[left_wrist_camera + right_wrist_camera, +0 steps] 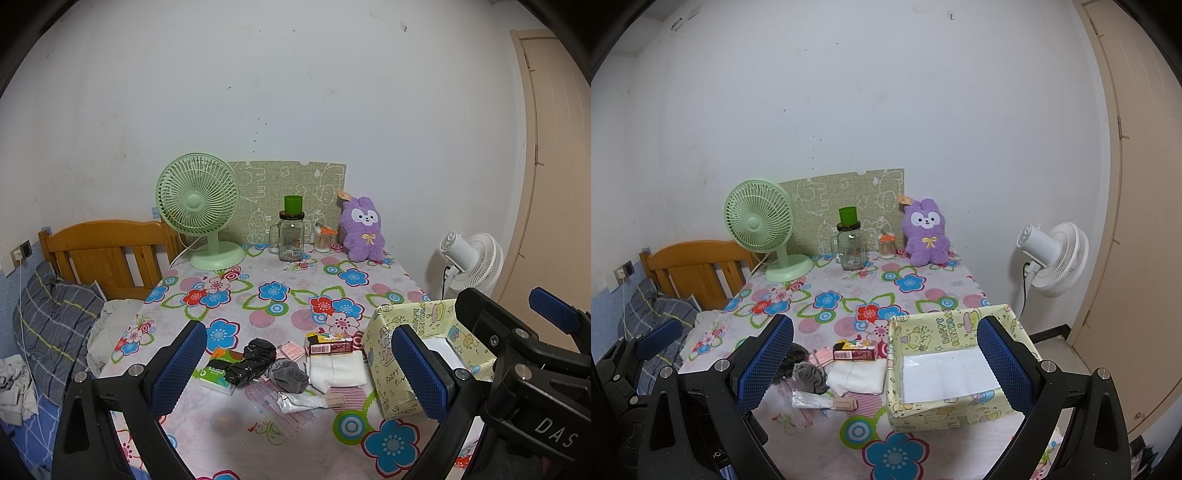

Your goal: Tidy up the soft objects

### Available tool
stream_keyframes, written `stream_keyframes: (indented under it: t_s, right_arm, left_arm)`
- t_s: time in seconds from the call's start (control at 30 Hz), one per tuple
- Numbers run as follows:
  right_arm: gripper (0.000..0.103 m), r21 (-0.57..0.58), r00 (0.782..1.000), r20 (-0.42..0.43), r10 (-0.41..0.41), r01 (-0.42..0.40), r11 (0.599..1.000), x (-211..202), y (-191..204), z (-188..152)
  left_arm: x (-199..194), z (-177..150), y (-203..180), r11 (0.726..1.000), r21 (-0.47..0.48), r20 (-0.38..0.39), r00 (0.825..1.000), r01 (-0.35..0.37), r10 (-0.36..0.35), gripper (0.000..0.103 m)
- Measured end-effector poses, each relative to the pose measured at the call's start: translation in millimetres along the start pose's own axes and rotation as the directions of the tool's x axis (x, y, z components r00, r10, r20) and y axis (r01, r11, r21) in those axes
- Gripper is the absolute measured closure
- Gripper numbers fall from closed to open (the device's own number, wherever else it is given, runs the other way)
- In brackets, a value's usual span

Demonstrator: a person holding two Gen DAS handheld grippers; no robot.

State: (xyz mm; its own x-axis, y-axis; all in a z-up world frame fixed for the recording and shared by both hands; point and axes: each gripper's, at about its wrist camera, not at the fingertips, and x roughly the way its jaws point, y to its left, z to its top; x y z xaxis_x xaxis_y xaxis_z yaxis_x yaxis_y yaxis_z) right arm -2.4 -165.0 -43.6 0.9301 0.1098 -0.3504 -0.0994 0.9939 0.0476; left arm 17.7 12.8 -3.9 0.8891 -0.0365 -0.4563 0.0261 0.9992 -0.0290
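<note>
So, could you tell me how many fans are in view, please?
2: a green desk fan at the table's far-left corner, and a white fan standing beyond the table's right edge, near the door.

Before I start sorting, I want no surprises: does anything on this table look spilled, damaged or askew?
Nothing spilled. The small items lie in a loose jumble: a crumpled black bag overlaps the green tissue pack, beside a balled grey sock. The yellow box looks dented at its near corner. Both tongs are open.

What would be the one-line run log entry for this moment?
left gripper: open, empty | right gripper: open, empty | yellow patterned cardboard box: no soft items visible inside | crumpled grey sock: on floral tablecloth
</note>
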Motion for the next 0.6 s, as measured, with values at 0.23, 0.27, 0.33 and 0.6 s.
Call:
stream_keyframes:
  t_s: [0.23,0.27,0.33,0.6]
  right_arm:
    - [0.003,-0.001,1.000,-0.013,-0.004,0.004,1.000,7,6,-1]
    - [0.003,-0.003,1.000,-0.016,-0.001,0.001,1.000,9,7,-1]
    - [0.004,-0.005,1.000,-0.019,0.003,-0.003,1.000,12,10,-1]
    - [0.006,-0.007,0.999,-0.037,0.022,-0.023,1.000,31,19,-4]
  left_arm:
    - [4,2,4,1.000,0.006,-0.010,1.000,-0.007,0.007,0.007]
    - [6,2,4,1.000,0.006,-0.011,1.000,-0.008,0.008,0.008]
    - [9,2,6,1.000,0.005,-0.012,1.000,-0.003,0.003,0.009]
    - [23,-3,13,1.000,-0.003,-0.024,1.000,-0.009,0.009,0.010]
